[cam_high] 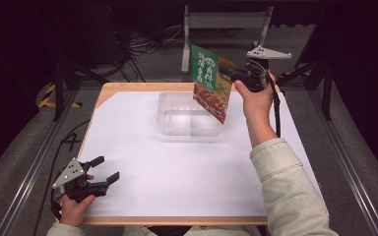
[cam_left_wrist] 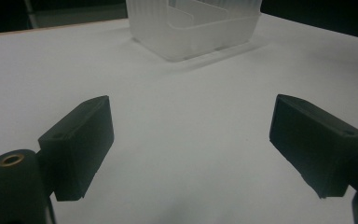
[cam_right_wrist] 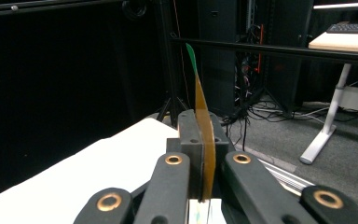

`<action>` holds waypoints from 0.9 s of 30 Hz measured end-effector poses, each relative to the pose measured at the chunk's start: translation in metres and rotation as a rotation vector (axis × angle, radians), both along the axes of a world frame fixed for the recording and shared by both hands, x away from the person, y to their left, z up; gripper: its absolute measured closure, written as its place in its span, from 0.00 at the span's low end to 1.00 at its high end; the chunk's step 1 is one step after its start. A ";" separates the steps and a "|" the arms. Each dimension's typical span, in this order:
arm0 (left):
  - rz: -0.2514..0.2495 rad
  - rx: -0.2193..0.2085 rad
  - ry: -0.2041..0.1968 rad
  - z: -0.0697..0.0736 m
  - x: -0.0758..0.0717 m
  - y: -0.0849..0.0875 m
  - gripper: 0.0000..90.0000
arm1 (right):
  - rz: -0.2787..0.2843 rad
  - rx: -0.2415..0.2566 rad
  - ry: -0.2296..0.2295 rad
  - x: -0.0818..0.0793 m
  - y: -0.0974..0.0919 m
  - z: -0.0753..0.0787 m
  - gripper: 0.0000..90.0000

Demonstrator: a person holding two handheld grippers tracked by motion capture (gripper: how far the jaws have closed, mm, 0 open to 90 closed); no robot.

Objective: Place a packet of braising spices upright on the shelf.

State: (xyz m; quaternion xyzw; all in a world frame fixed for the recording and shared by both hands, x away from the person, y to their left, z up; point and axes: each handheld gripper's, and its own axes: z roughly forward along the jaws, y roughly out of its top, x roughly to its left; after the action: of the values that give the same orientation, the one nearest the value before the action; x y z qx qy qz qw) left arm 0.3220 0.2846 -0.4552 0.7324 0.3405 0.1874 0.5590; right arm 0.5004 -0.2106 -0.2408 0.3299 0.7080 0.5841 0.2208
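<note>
Right claw (cam_high: 229, 73) pinches a flat glossy packet (cam_high: 209, 83) above the ribbed translucent tray (cam_high: 170, 105); left claw (cam_high: 101, 172) gapes empty.

White-covered tabletop (cam_high: 177, 177), wood edge showing along its borders. Behind it: grey floor, tangled cables (cam_high: 142, 46), a pale metal frame (cam_high: 224, 22). Second desk with keyboard (cam_right_wrist: 352, 28) seen in right gripper view.

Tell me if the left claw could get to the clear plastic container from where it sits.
Probably yes: the left claw is open and the white surface between it and the clear container is bare.
</note>
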 end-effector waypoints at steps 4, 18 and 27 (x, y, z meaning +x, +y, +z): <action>0.000 -0.001 0.000 0.000 0.000 0.000 0.16 | -0.008 0.004 0.011 0.003 0.001 -0.004 1.00; -0.005 0.000 0.001 0.000 0.000 0.001 0.16 | -0.019 0.014 0.016 0.010 0.008 -0.016 1.00; -0.005 0.001 0.003 0.000 0.000 0.001 0.16 | -0.012 0.017 0.026 0.012 0.005 -0.029 1.00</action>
State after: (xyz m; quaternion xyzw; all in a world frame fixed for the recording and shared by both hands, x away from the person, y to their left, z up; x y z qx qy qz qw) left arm 0.3220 0.2853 -0.4550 0.7336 0.3395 0.1852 0.5588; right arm 0.5124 -0.2059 -0.2696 0.3438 0.7037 0.5845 0.2121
